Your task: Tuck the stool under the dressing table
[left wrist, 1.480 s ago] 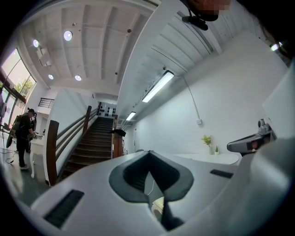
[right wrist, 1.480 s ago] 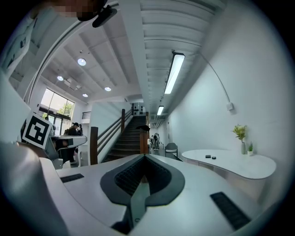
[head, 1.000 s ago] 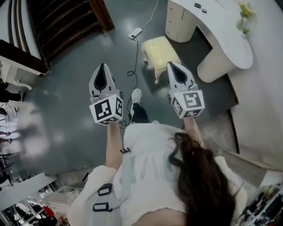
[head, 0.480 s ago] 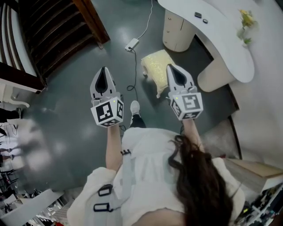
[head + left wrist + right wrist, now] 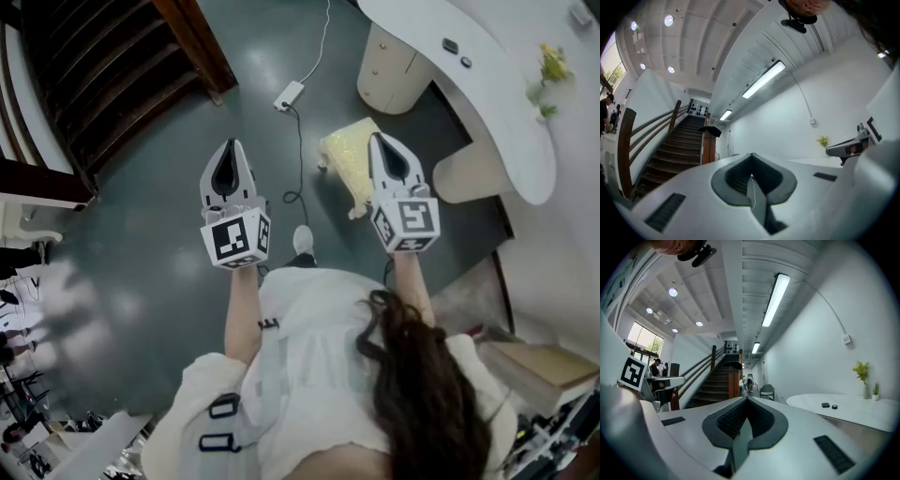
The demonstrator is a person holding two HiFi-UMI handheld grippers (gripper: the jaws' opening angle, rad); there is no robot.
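In the head view a small stool [image 5: 354,161] with a pale yellow cushion and white legs stands on the dark floor, out in front of the white curved dressing table [image 5: 487,103]. My right gripper [image 5: 387,143] is held level above the stool's right side, shut and empty. My left gripper [image 5: 227,150] hovers over bare floor to the stool's left, also shut with nothing in it. Both gripper views look level across the room; the right gripper [image 5: 746,399] view shows the table top [image 5: 853,409], and the left gripper [image 5: 751,176] view shows the stairs.
A wooden staircase [image 5: 112,66] rises at the upper left. A white power strip [image 5: 288,95] and its cable [image 5: 300,155] lie on the floor beside the stool. The table carries two small dark objects [image 5: 457,52] and a small plant [image 5: 550,75]. A person's shoe [image 5: 303,240] shows below the grippers.
The person has walked forward with both shut grippers held out. The stool and dressing table now lie closer, and the right gripper has come over the stool's right side.
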